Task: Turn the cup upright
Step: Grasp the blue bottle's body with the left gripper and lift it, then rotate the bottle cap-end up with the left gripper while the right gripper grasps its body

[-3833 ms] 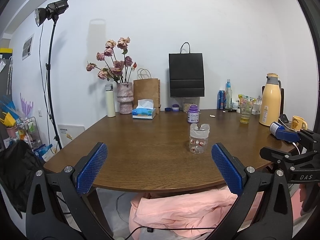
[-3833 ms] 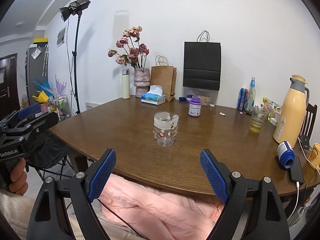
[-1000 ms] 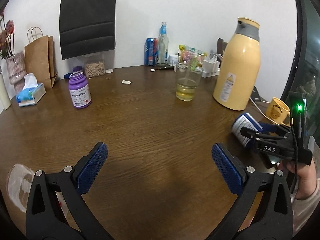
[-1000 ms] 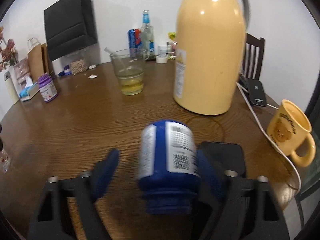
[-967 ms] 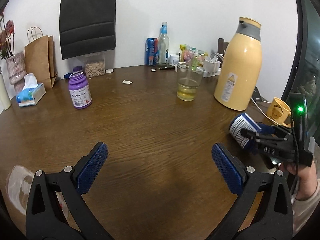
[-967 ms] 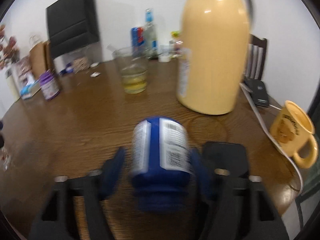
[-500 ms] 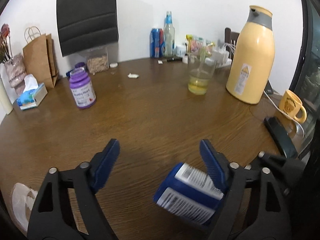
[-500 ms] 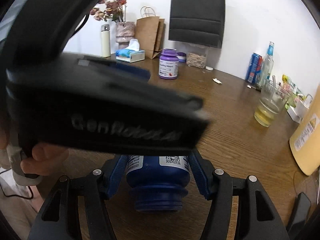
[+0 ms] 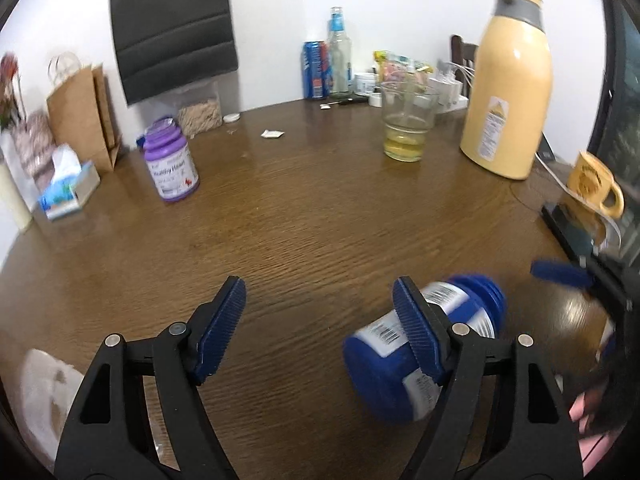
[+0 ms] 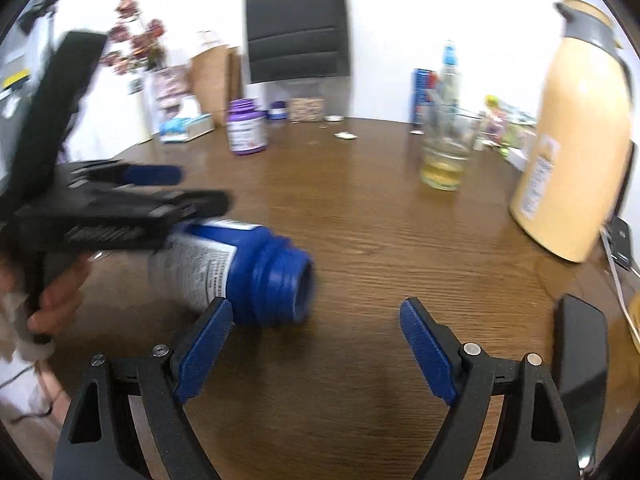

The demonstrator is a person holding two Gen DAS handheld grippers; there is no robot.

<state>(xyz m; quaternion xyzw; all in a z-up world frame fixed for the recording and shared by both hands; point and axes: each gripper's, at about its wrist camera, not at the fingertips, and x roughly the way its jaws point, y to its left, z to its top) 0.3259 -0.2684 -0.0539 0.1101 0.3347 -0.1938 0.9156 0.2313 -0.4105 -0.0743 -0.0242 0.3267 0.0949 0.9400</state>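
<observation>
The cup (image 10: pixel 256 276) is a blue container with a white label and a threaded open mouth. It lies on its side on the brown table (image 10: pixel 380 216), mouth pointing right. My right gripper (image 10: pixel 318 320) is open just in front of it, its left fingertip by the cup's neck and nothing between the pads. In the left wrist view the cup (image 9: pixel 376 372) sits outside my open left gripper (image 9: pixel 320 304), partly hidden behind its right finger. The left gripper (image 10: pixel 180 192) hovers over the cup's base end, held by a hand. The right gripper (image 9: pixel 568 280) shows blurred at the far right.
A tall yellow thermos (image 9: pixel 508 92), a glass of yellow liquid (image 9: pixel 406 128) and a yellow mug (image 9: pixel 596 184) stand to the right. A purple bottle (image 9: pixel 172 164) and tissue box (image 9: pixel 68 192) stand left. A black phone (image 10: pixel 580 344) lies near the right edge, a clear cup (image 9: pixel 40 392) near left.
Half a second ago my right gripper was shut on the blue cup. Now it is open and the cup lies on the table. The left gripper stays close beside it.
</observation>
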